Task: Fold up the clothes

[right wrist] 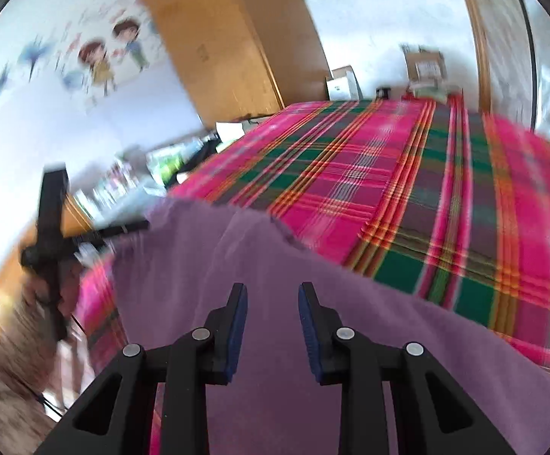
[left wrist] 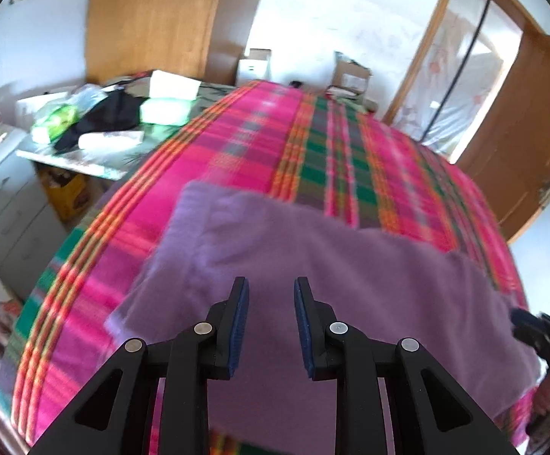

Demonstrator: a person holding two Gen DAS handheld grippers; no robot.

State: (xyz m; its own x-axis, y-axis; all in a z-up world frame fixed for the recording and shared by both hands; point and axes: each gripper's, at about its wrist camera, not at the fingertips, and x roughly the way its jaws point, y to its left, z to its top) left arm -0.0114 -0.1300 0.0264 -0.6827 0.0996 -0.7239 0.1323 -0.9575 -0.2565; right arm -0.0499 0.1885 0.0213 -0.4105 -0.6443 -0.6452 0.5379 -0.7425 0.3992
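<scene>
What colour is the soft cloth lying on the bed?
Purple. The cloth shows best in the left wrist view, spread over the pink plaid bed cover.

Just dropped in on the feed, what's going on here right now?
A person is folding clothes with a handheld gripper in each hand. A purple garment lies spread on the plaid bedspread. The left gripper and right gripper are both open above the cloth, with nothing between the fingers. Both views are motion-blurred. No fold is visibly under way at this moment.
</scene>
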